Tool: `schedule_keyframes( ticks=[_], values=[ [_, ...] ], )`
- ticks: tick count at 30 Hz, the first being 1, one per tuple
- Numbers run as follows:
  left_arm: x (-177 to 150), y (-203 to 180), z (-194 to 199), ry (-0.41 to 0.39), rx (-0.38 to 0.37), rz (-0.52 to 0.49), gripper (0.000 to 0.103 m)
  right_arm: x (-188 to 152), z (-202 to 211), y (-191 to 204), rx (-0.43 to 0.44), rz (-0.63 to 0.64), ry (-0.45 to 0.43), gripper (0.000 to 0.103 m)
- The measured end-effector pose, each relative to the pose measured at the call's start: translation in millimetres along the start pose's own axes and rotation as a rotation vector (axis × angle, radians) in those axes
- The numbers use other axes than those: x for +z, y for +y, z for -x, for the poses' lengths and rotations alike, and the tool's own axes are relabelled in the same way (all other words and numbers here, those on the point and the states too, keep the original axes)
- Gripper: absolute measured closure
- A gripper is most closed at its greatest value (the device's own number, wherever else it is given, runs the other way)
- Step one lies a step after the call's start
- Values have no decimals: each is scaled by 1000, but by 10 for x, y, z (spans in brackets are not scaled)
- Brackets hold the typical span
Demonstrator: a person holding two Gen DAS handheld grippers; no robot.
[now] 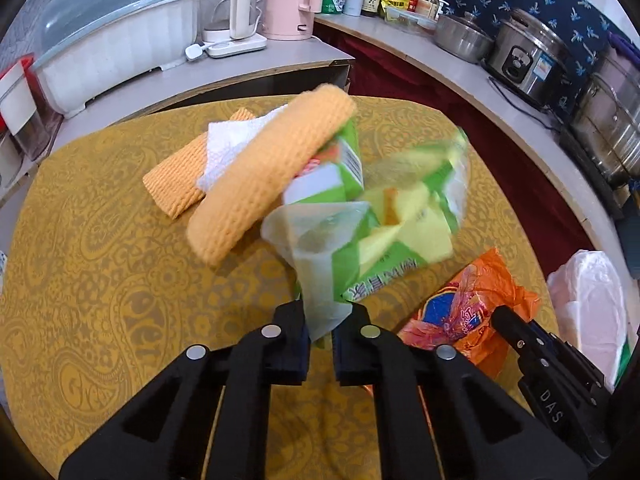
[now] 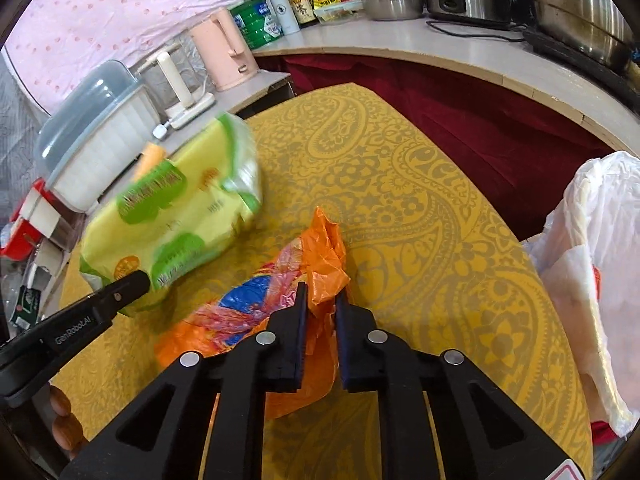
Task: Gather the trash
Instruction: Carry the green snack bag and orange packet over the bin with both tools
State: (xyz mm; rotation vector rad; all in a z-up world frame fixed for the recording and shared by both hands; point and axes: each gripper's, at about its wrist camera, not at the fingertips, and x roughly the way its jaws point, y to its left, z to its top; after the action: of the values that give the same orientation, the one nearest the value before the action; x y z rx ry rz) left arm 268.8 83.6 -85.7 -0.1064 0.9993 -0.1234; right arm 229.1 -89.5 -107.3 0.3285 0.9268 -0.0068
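My left gripper fills the bottom of its own view, tilted steeply down toward the bench with its yellow patterned cloth. Its jaws are pinched nearly together on the clear plastic edge of the green and yellow wrapper, which rises from between the pads toward the centre of the frame and looks blurred. An orange knitted cloth drapes over the upper left part of that wrapper, with a white paper towel and a second piece of orange cloth lying behind it, left of centre.

My right gripper also sits at the bottom of its view and points down at a similar slant. Its jaws are drawn close on a crumpled fold of the orange snack bag, and the plastic bunches up between the pads. The rest of that bag spreads on the bench to the lower left of the fingers. In the same view the left gripper comes in from the left edge as a dark finger, its tip against the green and yellow wrapper at centre left, and a few fingertips of my hand show at the lower left edge.

In the left view the right gripper shows at the lower right, beside the orange snack bag. A white plastic bag hangs at the right edge of the right view, beyond the rim of the bench.
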Motion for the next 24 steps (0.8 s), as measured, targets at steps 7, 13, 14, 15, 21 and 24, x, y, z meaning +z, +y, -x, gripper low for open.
schedule_keyframes(
  ticks=[7, 13, 14, 15, 21, 24],
  values=[
    [-148, -83, 377, -39, -2, -9, 97, 20, 425, -85, 9, -17, -72, 92],
    [-239, -237, 731, -79, -14, -29, 97, 30, 880, -220, -1, -34, -149, 92],
    [-251, -272, 783, -85, -17, -35, 97, 33, 965, -256, -4, -37, -164, 92],
    [-269, -326, 853, -94, -19, -47, 97, 34, 1048, -290, -9, -40, -178, 92],
    [-359, -619, 1183, -140, -37, -95, 97, 10, 1450, -504, -24, -67, -239, 92],
    [-398, -765, 1312, -159, -50, -118, 97, -4, 1635, -630, -34, -82, -269, 92]
  ],
)
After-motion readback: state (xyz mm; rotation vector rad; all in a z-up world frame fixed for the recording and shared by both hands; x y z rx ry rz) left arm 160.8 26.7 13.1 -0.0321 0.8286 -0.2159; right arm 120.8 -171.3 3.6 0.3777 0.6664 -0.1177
